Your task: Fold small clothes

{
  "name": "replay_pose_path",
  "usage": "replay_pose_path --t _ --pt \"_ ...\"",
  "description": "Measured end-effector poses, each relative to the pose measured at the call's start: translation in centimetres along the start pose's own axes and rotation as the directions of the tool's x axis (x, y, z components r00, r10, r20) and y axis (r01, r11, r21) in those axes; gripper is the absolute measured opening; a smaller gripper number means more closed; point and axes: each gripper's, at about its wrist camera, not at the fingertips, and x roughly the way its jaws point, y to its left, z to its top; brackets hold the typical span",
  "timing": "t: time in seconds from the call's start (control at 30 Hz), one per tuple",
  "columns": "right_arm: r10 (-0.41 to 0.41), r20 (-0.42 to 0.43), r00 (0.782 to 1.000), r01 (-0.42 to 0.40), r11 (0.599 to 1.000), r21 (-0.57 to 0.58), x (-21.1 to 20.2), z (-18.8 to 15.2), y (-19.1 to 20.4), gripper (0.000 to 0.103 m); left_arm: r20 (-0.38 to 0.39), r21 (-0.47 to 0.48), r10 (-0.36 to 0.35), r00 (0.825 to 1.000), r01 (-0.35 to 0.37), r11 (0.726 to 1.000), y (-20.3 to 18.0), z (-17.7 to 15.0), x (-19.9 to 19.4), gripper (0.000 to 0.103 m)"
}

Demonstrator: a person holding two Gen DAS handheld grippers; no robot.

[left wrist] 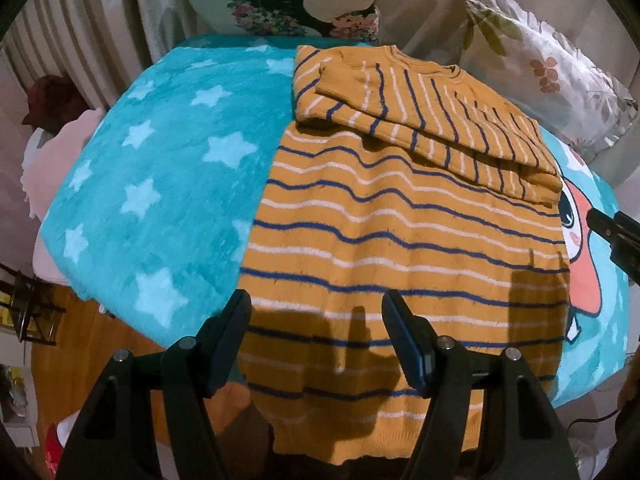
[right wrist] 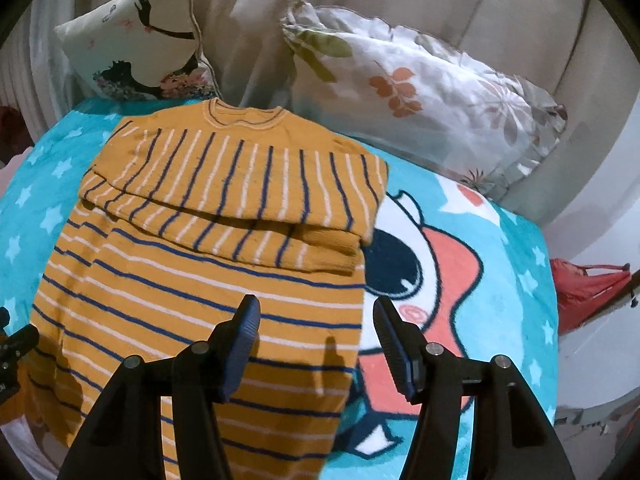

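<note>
A small mustard sweater [left wrist: 400,232] with navy and white stripes lies on a turquoise star blanket [left wrist: 160,168], collar at the far end. Both sleeves [left wrist: 440,120] are folded across its chest. My left gripper [left wrist: 316,312] hovers open above the sweater's lower left part, nothing between its fingers. In the right wrist view the same sweater [right wrist: 192,272] shows with its folded sleeves [right wrist: 240,184], and my right gripper [right wrist: 316,316] stands open above the sweater's right edge, empty. The right gripper's tip [left wrist: 612,232] pokes in at the left wrist view's right side.
The blanket [right wrist: 460,280] carries a cartoon face in pink and white. A floral pillow [right wrist: 420,92] and a printed cushion [right wrist: 140,40] lean against a beige sofa back. A red bag [right wrist: 588,292] lies at the right. Wooden floor [left wrist: 100,340] shows beyond the blanket's left edge.
</note>
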Motion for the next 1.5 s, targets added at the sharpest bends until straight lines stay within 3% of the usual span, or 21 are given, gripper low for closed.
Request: replay_pose_path --t 0.37,0.83,1.13,1.43,1.5 --pt "0.013 -0.017 1.000 -0.013 1.000 -0.006 0.2 -1.6 -0.7 0.065 -0.039 -0.059 0.045 0.998 -0.047 0.997 1.7 -2.3 0.3 0.067" --pt "0.013 -0.047 0.999 -0.014 1.000 -0.022 0.5 -3.3 0.1 0.068 -0.063 -0.086 0.052 0.997 -0.057 0.995 2.9 -3.9 0.7 0.067" --pt "0.054 -0.130 0.990 -0.054 0.999 0.006 2.0 -6.0 0.1 0.070 -0.069 -0.123 0.055 0.996 -0.063 0.990 5.1 -4.5 1.1 0.067" --pt "0.232 -0.278 0.932 -0.178 0.962 0.208 5.1 -11.0 -3.9 0.070 -0.065 -0.218 -0.122 0.990 0.105 0.970 8.3 -4.5 3.3 0.067" --pt "0.317 -0.281 0.906 -0.241 0.931 0.272 5.4 -12.1 -4.7 0.070 -0.054 -0.218 -0.168 0.984 0.153 0.964 8.4 -4.4 3.5 0.067"
